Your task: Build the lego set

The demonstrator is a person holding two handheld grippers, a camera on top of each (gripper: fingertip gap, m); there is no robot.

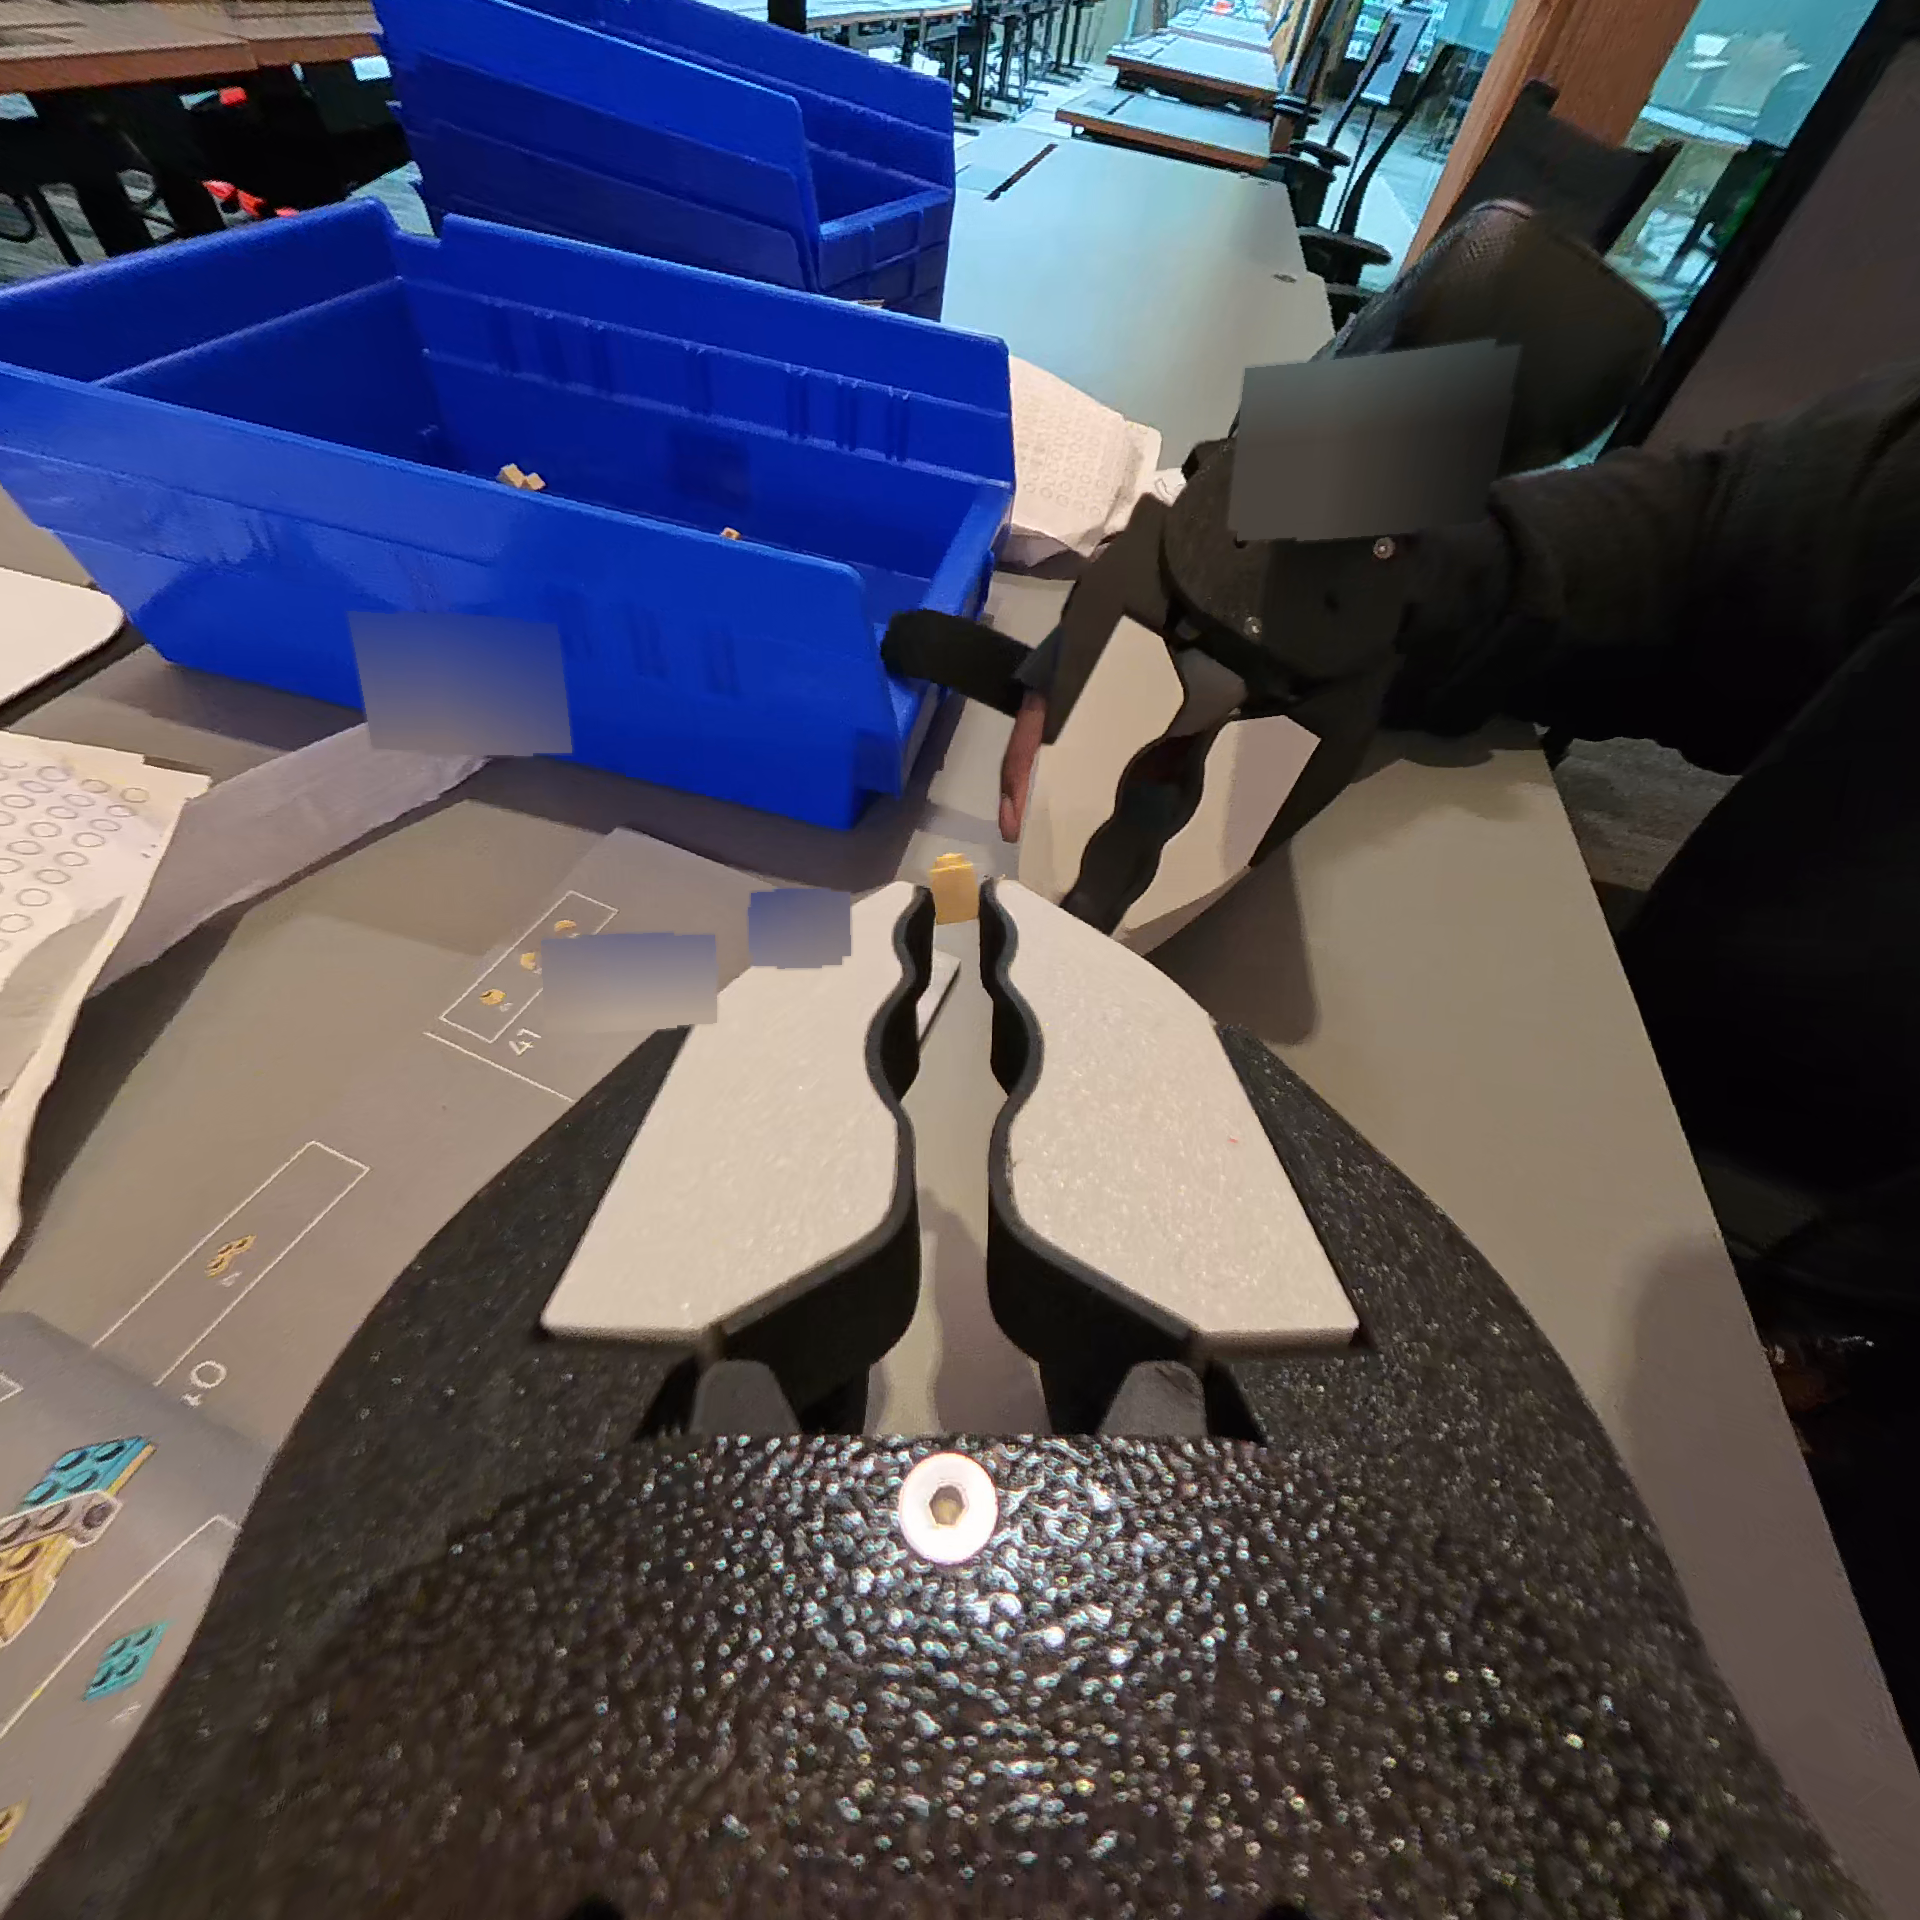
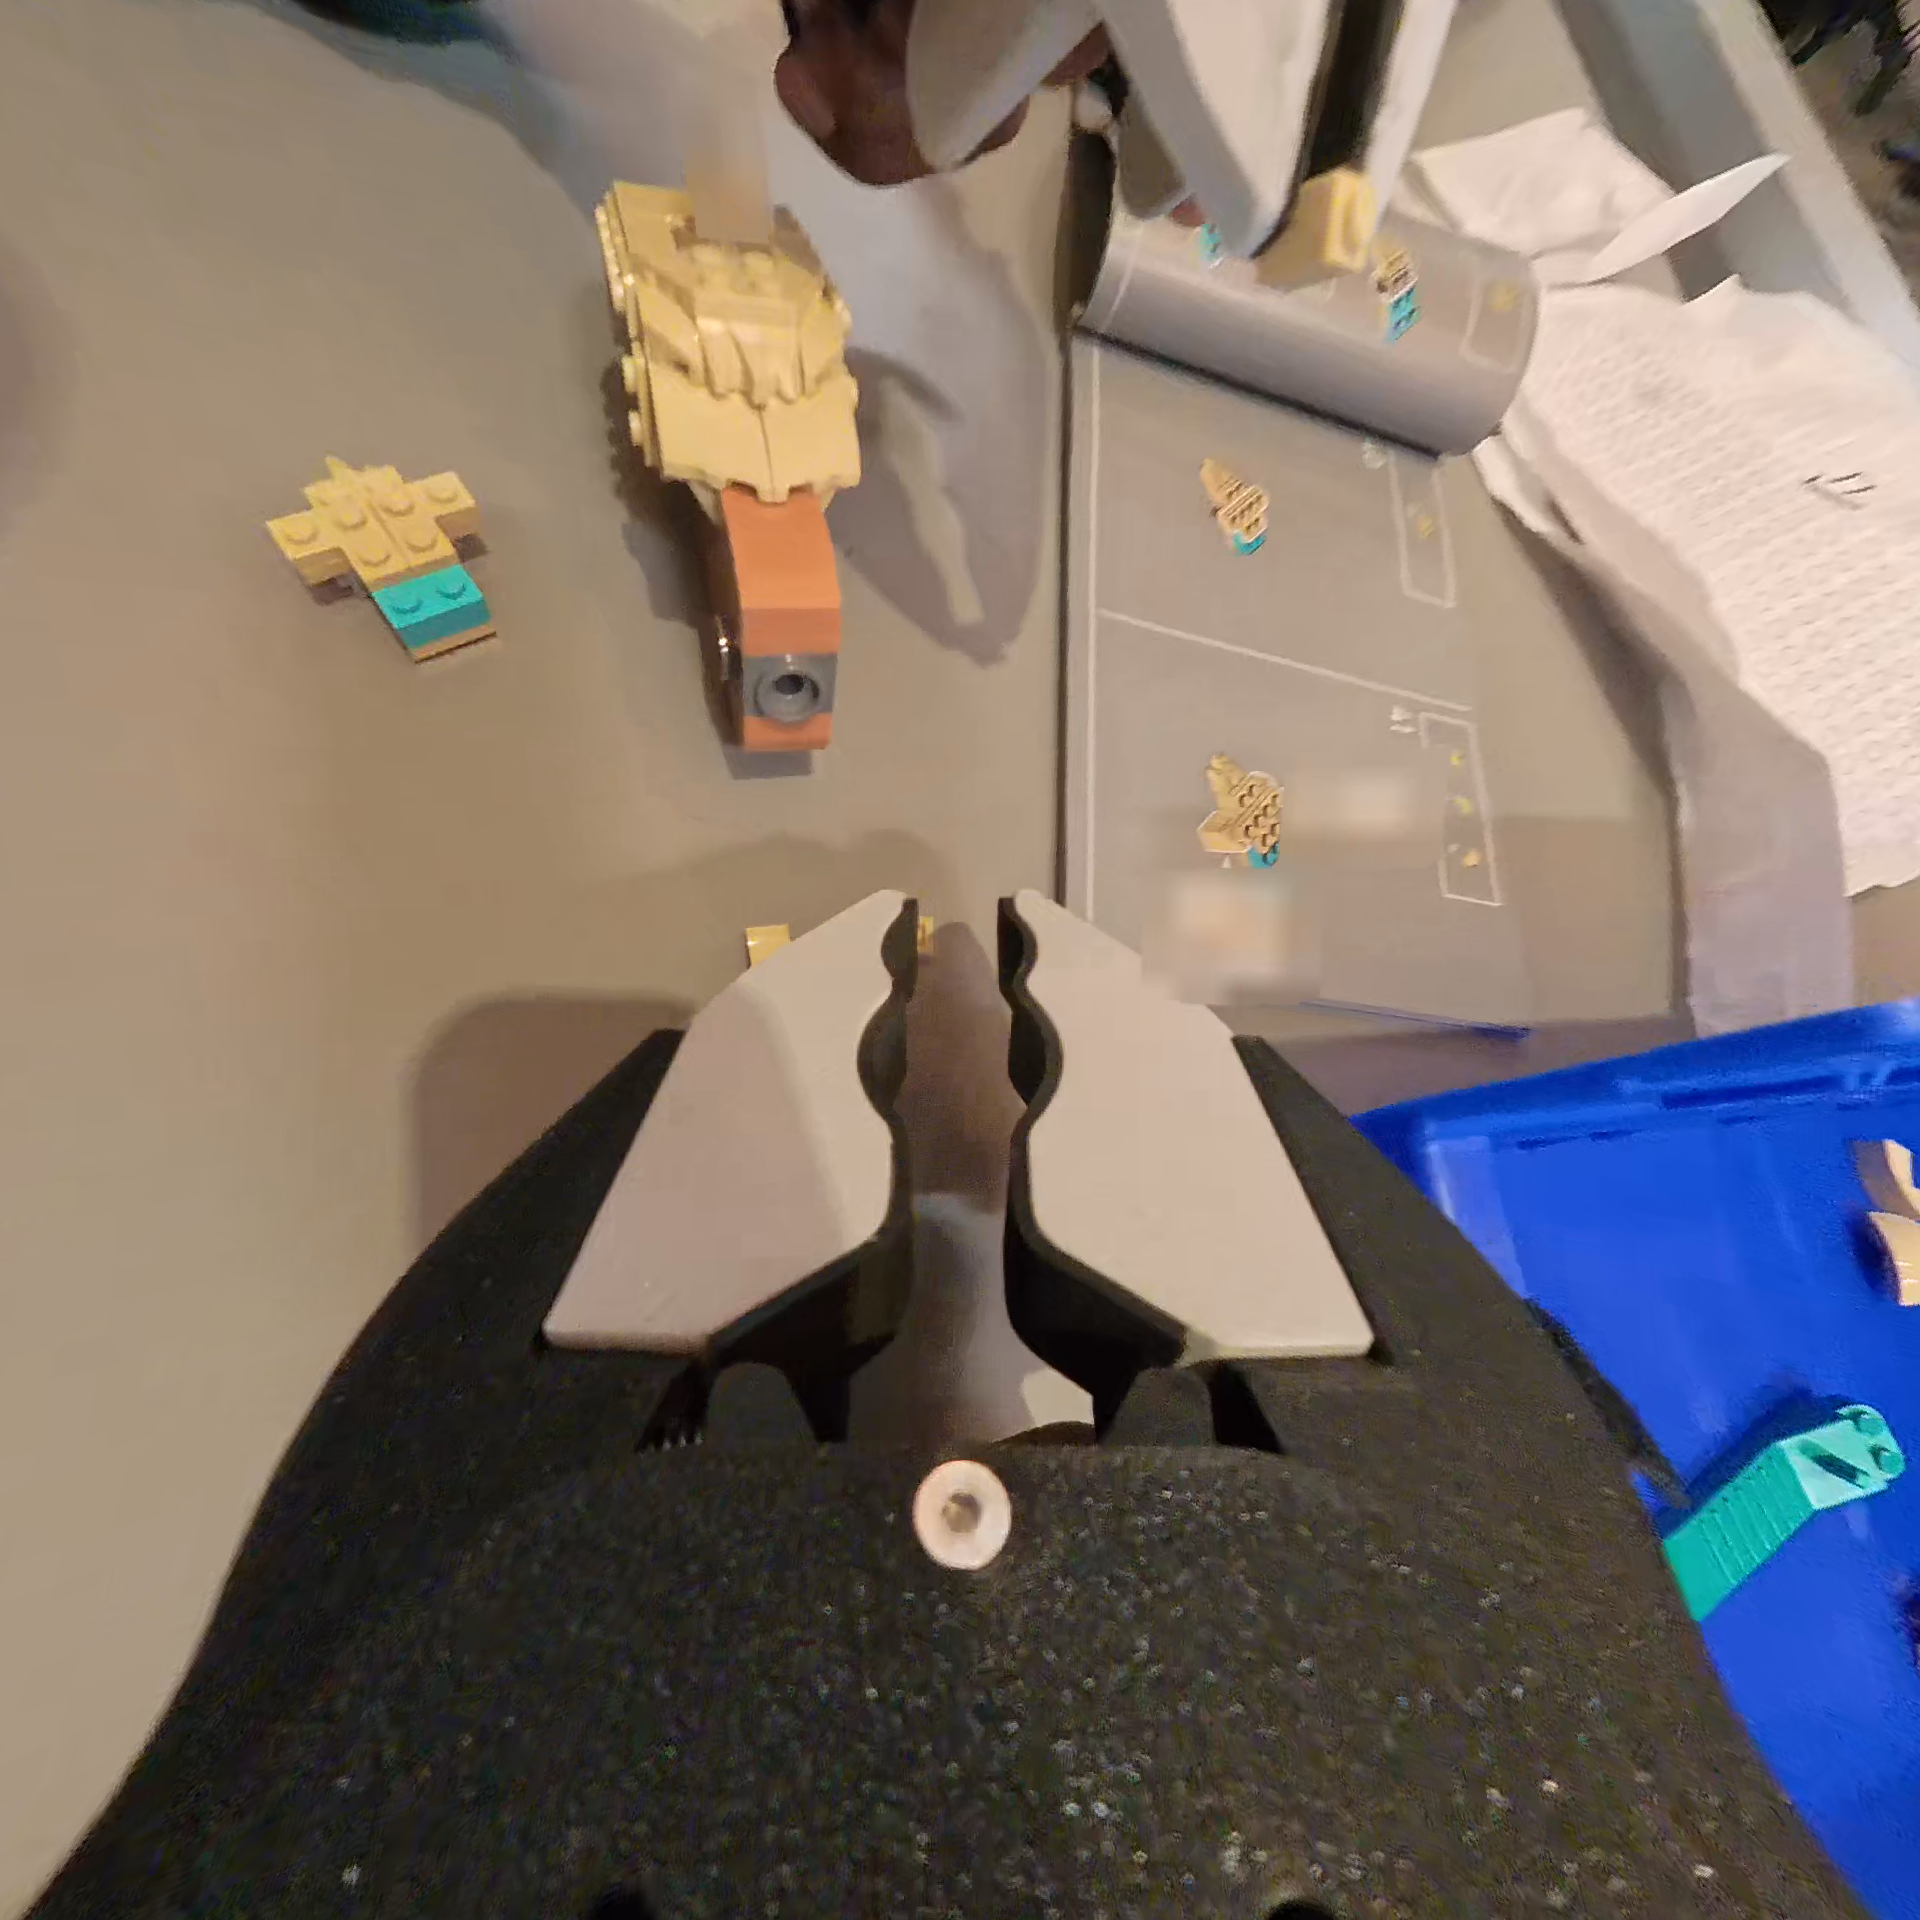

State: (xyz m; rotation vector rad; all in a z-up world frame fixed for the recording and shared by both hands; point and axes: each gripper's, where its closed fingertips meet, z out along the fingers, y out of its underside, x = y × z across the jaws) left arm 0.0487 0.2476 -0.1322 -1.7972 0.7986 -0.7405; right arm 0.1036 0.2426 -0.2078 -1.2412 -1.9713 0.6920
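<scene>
While gripping a tan brick (image 1: 954, 894), left hand-held gripper (image 1: 956, 902) apparently hovers.

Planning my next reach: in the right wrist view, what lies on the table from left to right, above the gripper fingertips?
Small tan-and-teal brick assembly → larger tan build with an orange block → open instruction booklet → crumpled white paper.

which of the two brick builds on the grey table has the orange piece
The larger tan brick build, farther from the right tool: an orange block with a grey round socket sticks out of it. The small tan cross-shaped build ends in teal instead.
</scene>
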